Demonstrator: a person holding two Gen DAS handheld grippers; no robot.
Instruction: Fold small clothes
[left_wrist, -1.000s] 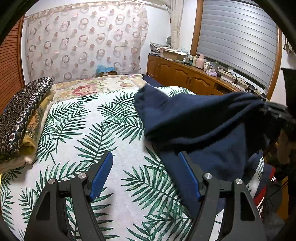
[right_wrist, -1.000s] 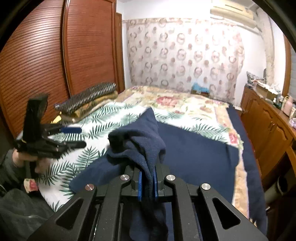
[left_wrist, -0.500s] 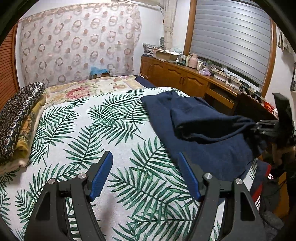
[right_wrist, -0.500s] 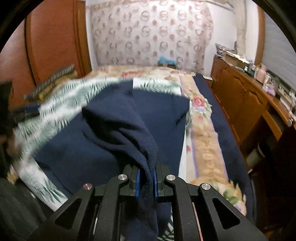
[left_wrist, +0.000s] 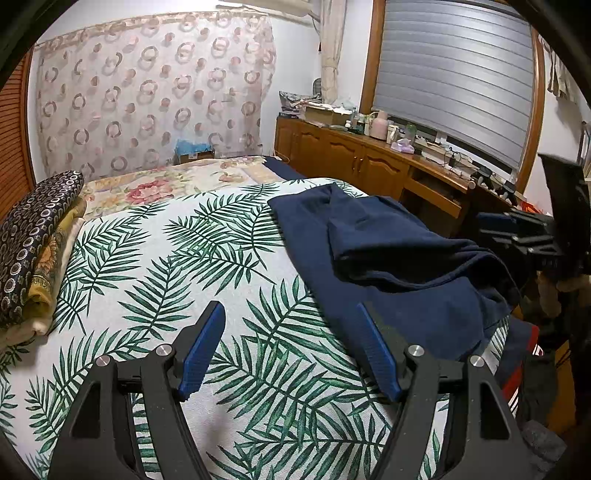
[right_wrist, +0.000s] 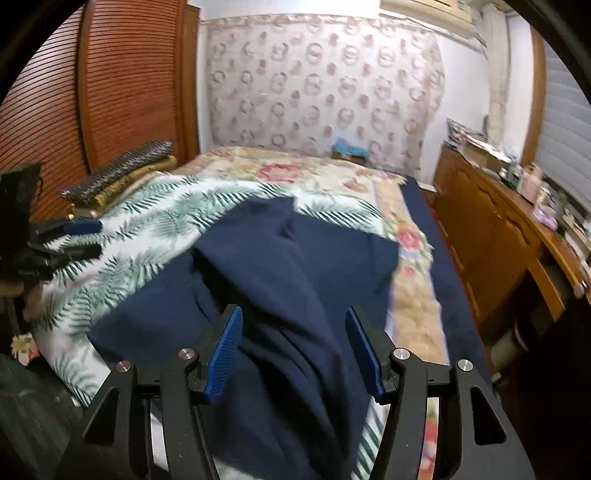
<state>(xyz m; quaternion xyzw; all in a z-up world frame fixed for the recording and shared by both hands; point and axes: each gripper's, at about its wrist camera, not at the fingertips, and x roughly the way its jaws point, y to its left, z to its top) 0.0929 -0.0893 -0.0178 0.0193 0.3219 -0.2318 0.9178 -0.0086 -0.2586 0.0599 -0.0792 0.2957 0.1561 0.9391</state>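
One navy garment (right_wrist: 291, 266) is lying rumpled on the leaf-print bedspread (left_wrist: 166, 266), a fold running between the right gripper (right_wrist: 293, 347), whose jaws have just been opening and are touching nothing. Left gripper (left_wrist: 291, 347) is hovering open beside its edge; folded blankets (left_wrist: 33, 243) are sitting well apart.

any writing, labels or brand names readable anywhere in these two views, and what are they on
No text can be read in either view.
Bottles and boxes on the wooden sideboard: any labels are too small to read.
Blue box by the curtain: no legible print.
Navy garment, palm-leaf bedspread, folded stack of fabrics: patterns only, no lettering.
Left gripper and right gripper: no markings visible.
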